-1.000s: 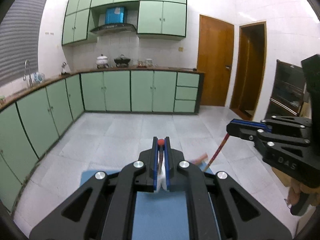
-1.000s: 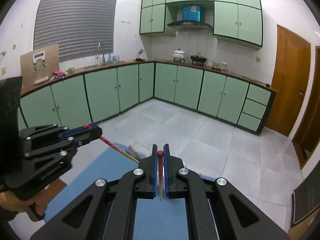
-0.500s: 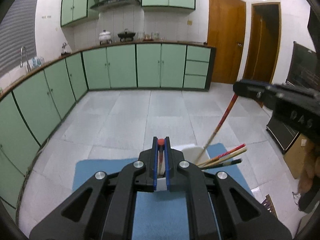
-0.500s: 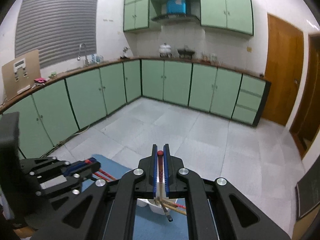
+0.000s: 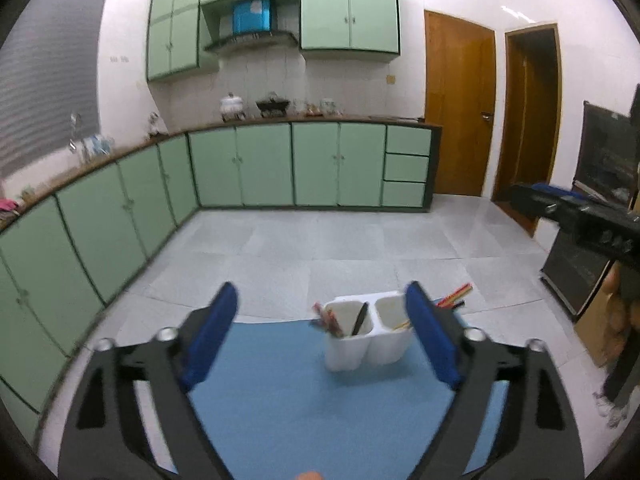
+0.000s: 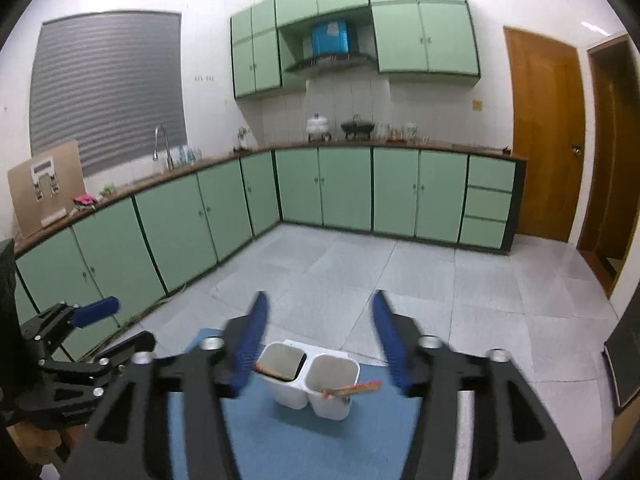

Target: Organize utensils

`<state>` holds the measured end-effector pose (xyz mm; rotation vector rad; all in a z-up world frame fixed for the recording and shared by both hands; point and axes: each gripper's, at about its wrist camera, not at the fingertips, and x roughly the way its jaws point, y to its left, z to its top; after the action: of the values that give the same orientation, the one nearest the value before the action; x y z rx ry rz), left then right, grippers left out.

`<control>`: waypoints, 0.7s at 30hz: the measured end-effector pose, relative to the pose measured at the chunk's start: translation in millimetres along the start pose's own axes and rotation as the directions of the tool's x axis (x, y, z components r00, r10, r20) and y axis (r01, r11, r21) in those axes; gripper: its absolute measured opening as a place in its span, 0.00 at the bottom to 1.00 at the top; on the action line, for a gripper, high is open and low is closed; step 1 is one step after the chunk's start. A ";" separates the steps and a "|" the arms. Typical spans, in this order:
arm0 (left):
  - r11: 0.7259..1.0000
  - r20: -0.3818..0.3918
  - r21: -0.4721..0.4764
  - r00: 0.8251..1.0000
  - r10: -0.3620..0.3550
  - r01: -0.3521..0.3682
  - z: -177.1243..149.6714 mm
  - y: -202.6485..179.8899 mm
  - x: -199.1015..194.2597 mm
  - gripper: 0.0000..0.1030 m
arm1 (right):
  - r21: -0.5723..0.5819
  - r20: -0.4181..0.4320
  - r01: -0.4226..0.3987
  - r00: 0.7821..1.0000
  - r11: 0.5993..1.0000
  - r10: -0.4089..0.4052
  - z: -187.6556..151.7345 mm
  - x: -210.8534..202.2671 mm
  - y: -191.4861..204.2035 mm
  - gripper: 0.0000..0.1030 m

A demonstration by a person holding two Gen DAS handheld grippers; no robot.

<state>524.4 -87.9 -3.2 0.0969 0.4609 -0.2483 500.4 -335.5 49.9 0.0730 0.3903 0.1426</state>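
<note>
I see a table with a blue mat (image 5: 304, 392) covering its top. At 12 o'clock on the mat stands a white two-compartment holder (image 5: 366, 334), upright, with chopsticks (image 6: 352, 389) leaning out of its compartments. Grey floor tiles (image 5: 340, 248) lie beyond the mat's far edge.

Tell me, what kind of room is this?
It looks like a home kitchen. There are green cabinets under a long counter, a sink tap by the window, and a pot on the counter below a range hood.
</note>
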 end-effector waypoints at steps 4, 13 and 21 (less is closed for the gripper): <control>0.999 0.022 0.005 0.999 0.038 -0.038 -31.5 0.0 -72.1 0.93 | 0.001 0.067 0.043 0.997 0.999 -0.043 -31.2 -85.4 19.9 0.94; 0.992 -0.007 -0.061 0.994 0.113 -0.113 -135.3 -3.3 -225.9 0.95 | 0.101 -0.026 0.124 0.992 0.987 -0.121 -145.3 -241.1 60.4 0.95; 0.978 -0.014 -0.127 0.986 0.164 -0.164 -193.0 -5.2 -337.9 0.95 | 0.043 -0.039 0.147 0.989 0.988 -0.146 -203.1 -321.2 112.7 0.95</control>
<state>147.8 8.3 -23.0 0.0100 0.4682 -0.0565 114.5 -264.4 -6.3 0.0863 0.4332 -0.0102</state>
